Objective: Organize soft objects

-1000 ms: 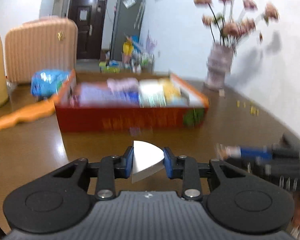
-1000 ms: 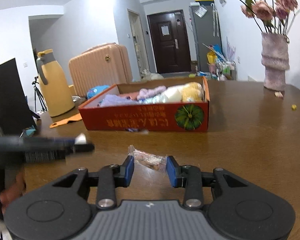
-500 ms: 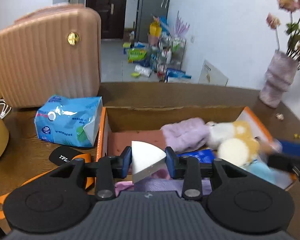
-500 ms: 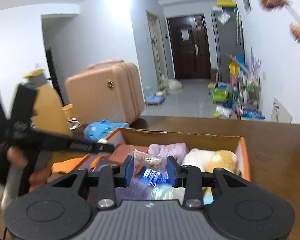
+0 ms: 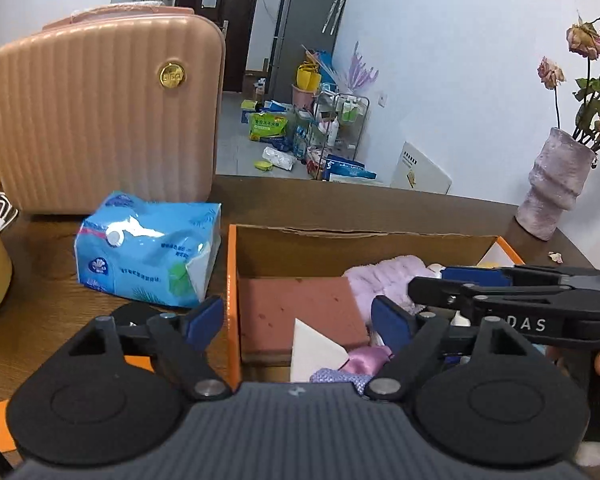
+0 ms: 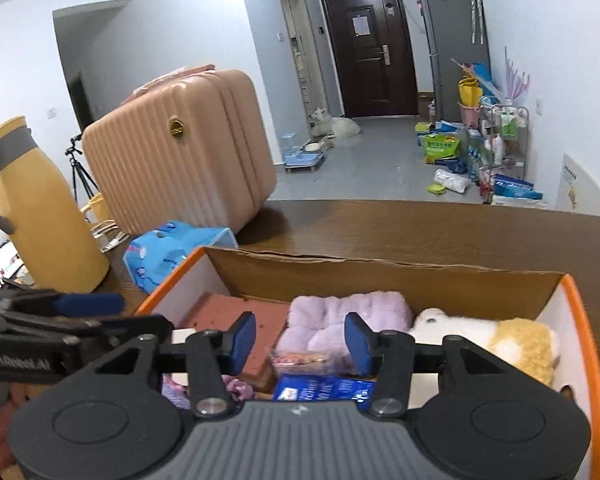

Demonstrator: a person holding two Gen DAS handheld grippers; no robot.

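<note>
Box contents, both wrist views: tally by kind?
Sponges: 2, brick-red block, white wedge
Plush: 2, lilac pad, white-yellow toy
Packets: 2, blue packet, clear snack packet
Cloth: 2, pink satin piece, purple knit piece
Total: 8 visible

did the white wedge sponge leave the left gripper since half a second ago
Yes. The white wedge-shaped sponge has dropped out of the now open left gripper and lies inside the orange-rimmed cardboard box, against the brick-red foam block.
</note>
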